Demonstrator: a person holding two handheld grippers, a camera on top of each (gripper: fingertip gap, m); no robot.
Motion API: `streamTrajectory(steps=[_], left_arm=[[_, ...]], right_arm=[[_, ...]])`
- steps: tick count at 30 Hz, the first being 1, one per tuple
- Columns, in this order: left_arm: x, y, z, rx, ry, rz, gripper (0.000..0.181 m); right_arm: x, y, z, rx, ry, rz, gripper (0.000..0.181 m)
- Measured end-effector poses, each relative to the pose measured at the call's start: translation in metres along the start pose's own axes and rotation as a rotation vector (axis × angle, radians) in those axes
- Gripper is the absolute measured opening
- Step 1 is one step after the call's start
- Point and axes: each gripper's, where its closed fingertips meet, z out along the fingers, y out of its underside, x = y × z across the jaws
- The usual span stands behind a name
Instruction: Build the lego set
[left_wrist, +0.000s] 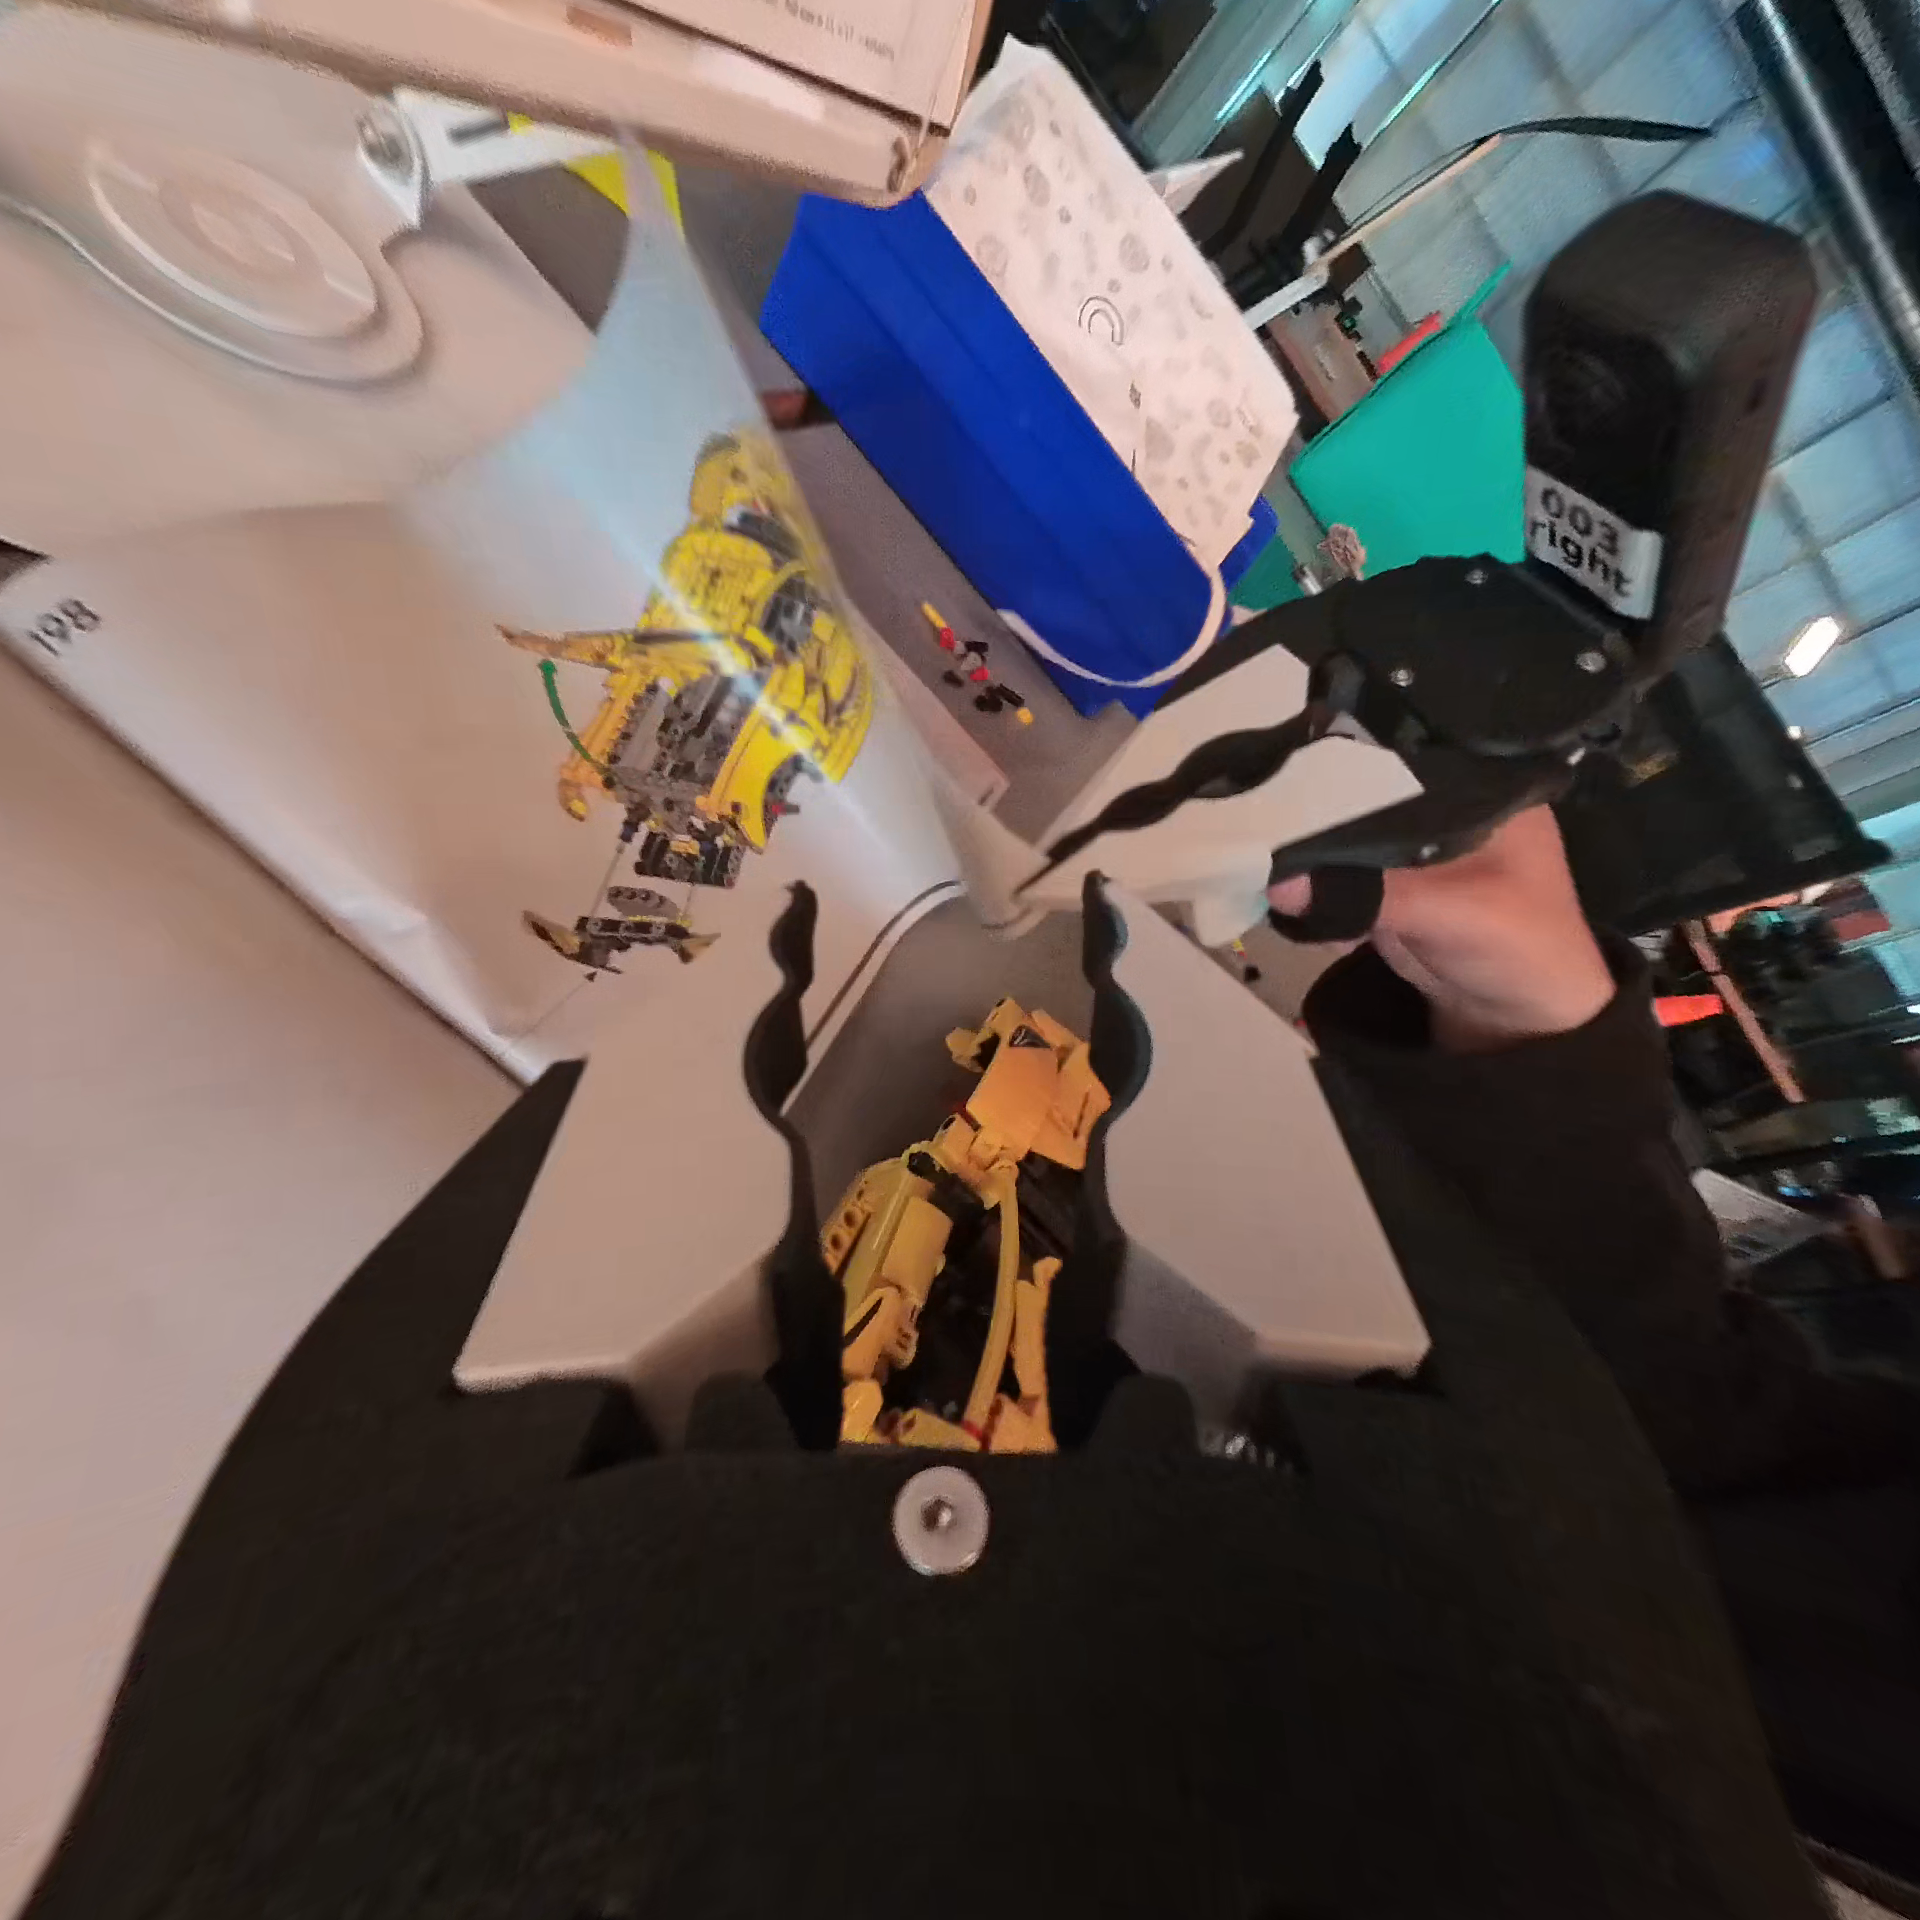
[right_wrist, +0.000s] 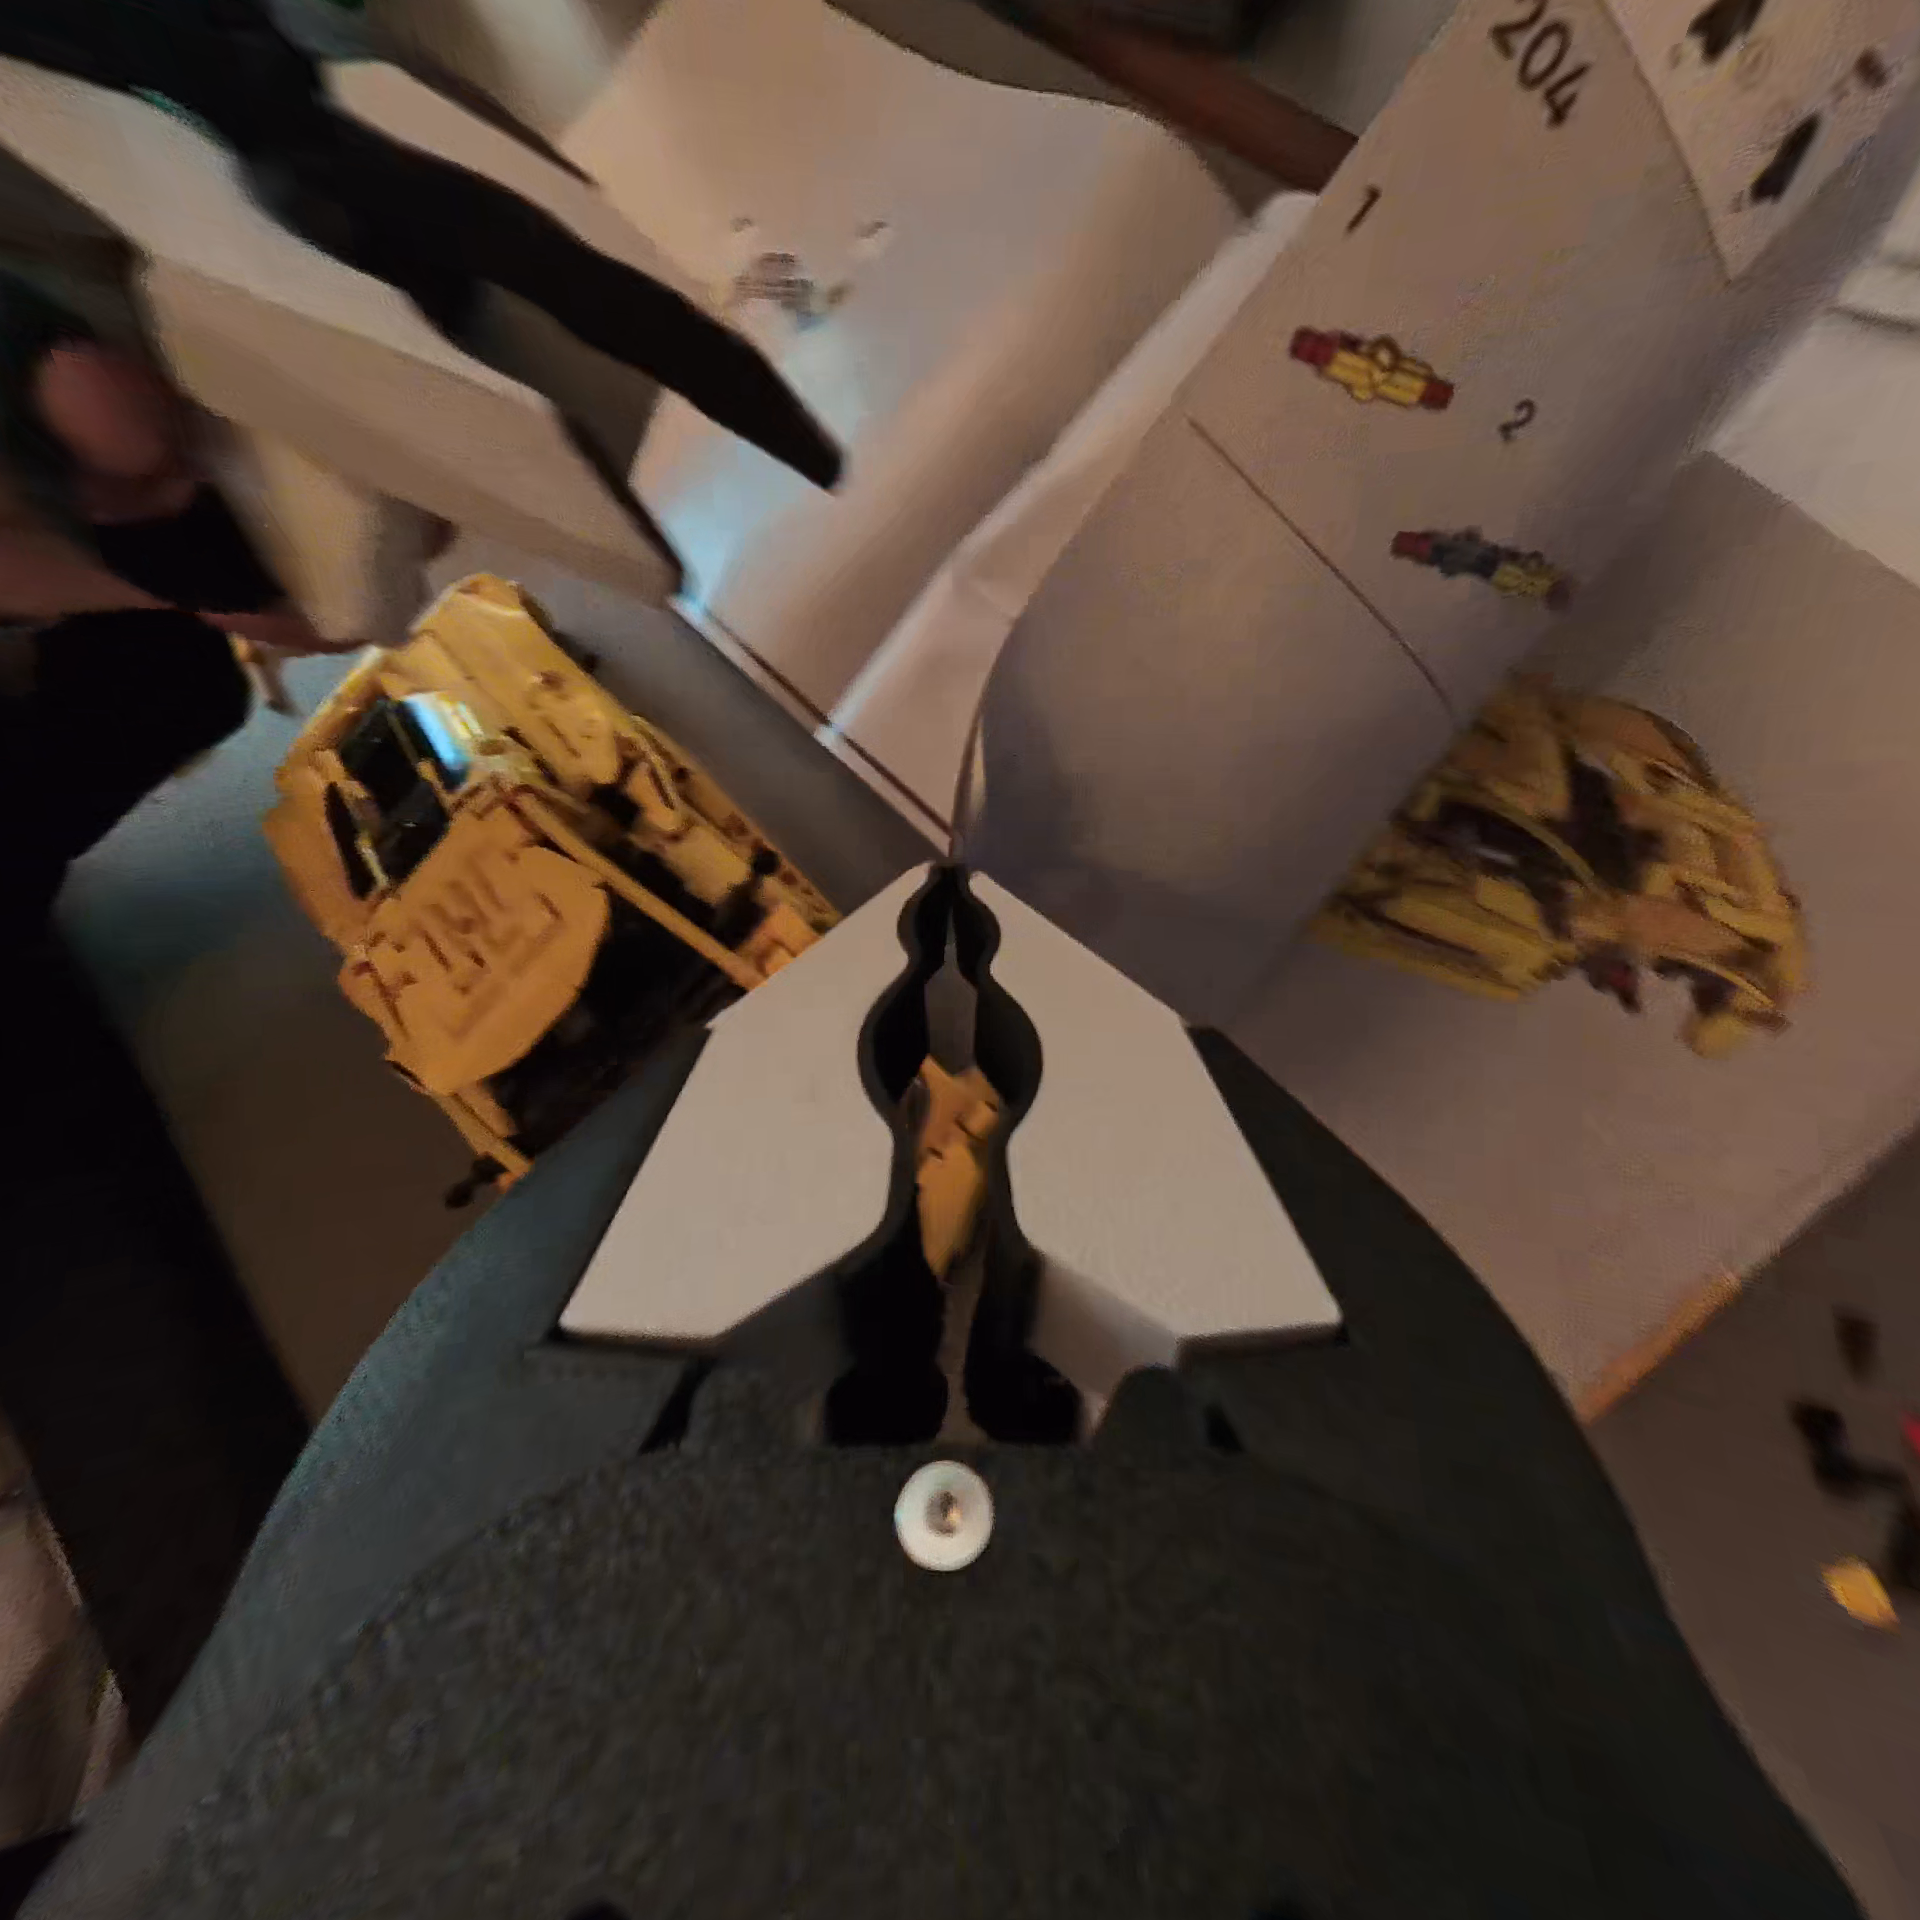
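The yellow and black lego model (left_wrist: 966, 1195) lies on the table below my left gripper (left_wrist: 943, 906), which is open and empty, its fingers either side of the model in view. The instruction booklet (left_wrist: 416, 675) lies open to the left, showing a picture of the yellow model. My right gripper (left_wrist: 1029, 881) is shut on the edge of a booklet page (left_wrist: 665, 416) and holds it lifted and curled. In the right wrist view the right gripper (right_wrist: 951, 883) pinches that page (right_wrist: 1247, 644). The model (right_wrist: 499, 883) sits left, and the left gripper (right_wrist: 665, 364) hovers above it.
A blue bin (left_wrist: 987, 447) with a patterned paper bag and a green bin (left_wrist: 1403, 468) stand at the back. Small loose pieces (left_wrist: 977, 665) lie beside the blue bin; more lie at the right (right_wrist: 1849, 1455). A cardboard box (left_wrist: 727, 73) overhangs the top. The gap from one gripper's tips to the other's is roughly 7 cm.
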Motion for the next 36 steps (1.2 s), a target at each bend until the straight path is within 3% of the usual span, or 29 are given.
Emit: streamTrajectory(steps=[7, 10, 12, 14, 18, 20, 23, 25, 27, 36], left_arm=[[-0.017, 0.002, 0.005, 0.026, 0.053, -0.162, 0.050], [-0.016, 0.000, 0.002, 0.045, 0.100, -0.191, 0.033], [-0.013, -0.003, -0.002, 0.064, 0.132, -0.187, 0.008], [-0.007, -0.007, -0.005, 0.077, 0.177, -0.182, 0.000], [0.003, -0.013, -0.010, 0.109, 0.248, -0.167, 0.000], [0.008, -0.014, -0.010, 0.107, 0.286, -0.160, 0.000], [0.021, -0.011, -0.010, 0.090, 0.359, -0.152, 0.000], [0.025, -0.012, -0.010, 0.092, 0.376, -0.138, 0.000], [0.029, -0.014, -0.011, 0.102, 0.396, -0.131, 0.001], [0.042, -0.015, -0.014, 0.117, 0.454, -0.063, 0.004]], right_arm=[[-0.044, -0.017, 0.032, 0.031, -0.007, -0.207, 0.000], [-0.056, -0.024, 0.038, 0.070, -0.010, -0.248, 0.002], [-0.064, -0.027, 0.038, 0.108, -0.060, -0.259, 0.019], [-0.062, -0.034, 0.031, 0.167, -0.086, -0.229, 0.034], [-0.034, -0.059, 0.002, 0.399, -0.065, -0.144, 0.065], [-0.022, -0.062, 0.003, 0.428, -0.044, -0.144, 0.076], [-0.028, -0.056, 0.020, 0.362, -0.063, -0.166, 0.059], [-0.030, -0.057, 0.020, 0.370, -0.067, -0.175, 0.034], [-0.031, -0.059, 0.015, 0.391, -0.099, -0.155, 0.024], [-0.027, -0.065, -0.005, 0.504, -0.378, 0.089, 0.019]])
